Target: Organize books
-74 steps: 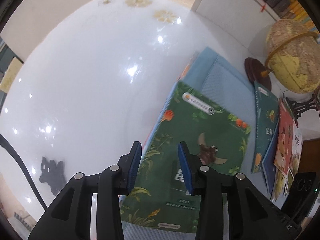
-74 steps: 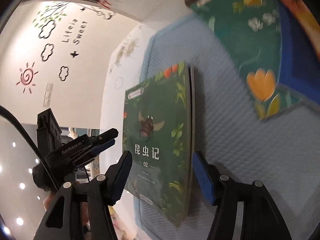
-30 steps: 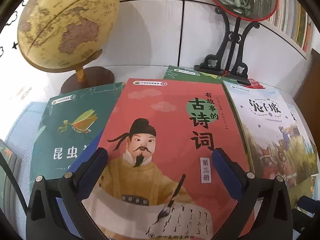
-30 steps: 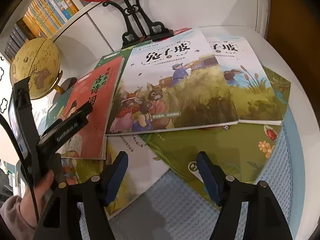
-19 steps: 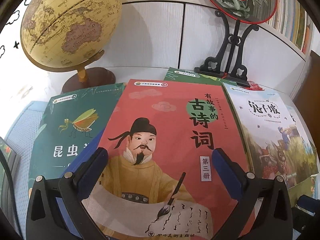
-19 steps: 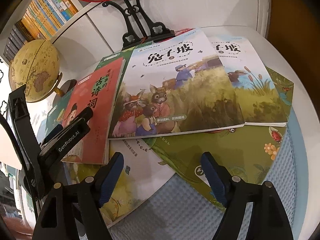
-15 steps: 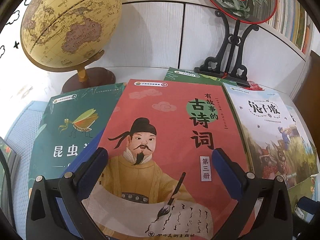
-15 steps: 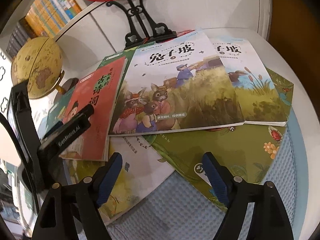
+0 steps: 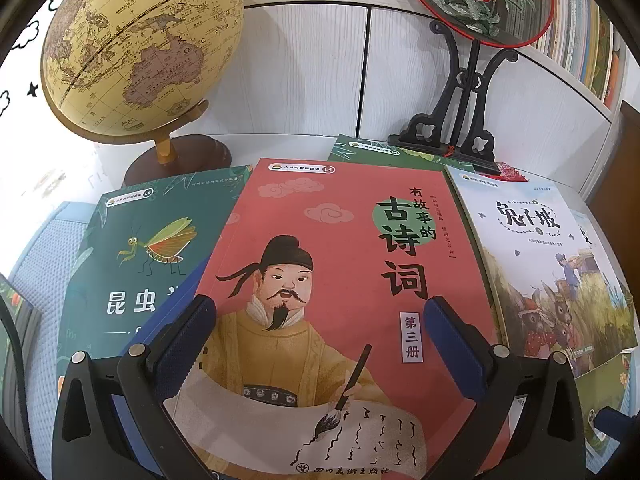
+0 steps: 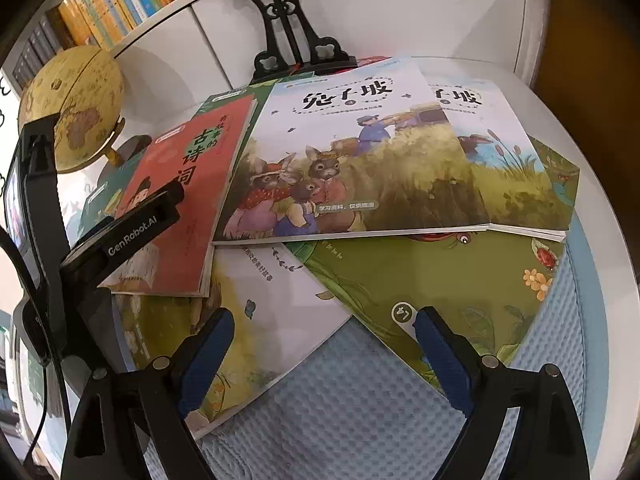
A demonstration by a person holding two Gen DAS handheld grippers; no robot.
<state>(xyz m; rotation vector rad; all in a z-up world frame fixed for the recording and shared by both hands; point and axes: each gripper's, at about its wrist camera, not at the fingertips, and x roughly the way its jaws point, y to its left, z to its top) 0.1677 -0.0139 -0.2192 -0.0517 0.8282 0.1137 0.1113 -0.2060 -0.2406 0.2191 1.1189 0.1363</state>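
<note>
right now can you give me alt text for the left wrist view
The open left claw hovers over a red book showing a robed man writing, with nothing gripped. A green insect book and a rabbit book flank it; a globe stands behind.

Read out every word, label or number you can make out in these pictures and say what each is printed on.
"有故事的古诗词", "第三册": red poet-cover book
"兔子坡": white rabbit-cover book
"昆虫", rest hidden: dark green mantis-cover book
"L4": upside-down badge on olive green book
"GenRobot.AI": black left gripper
"OCEAN": tan globe
Shelf spines, small cover lines: too small to read.
</note>
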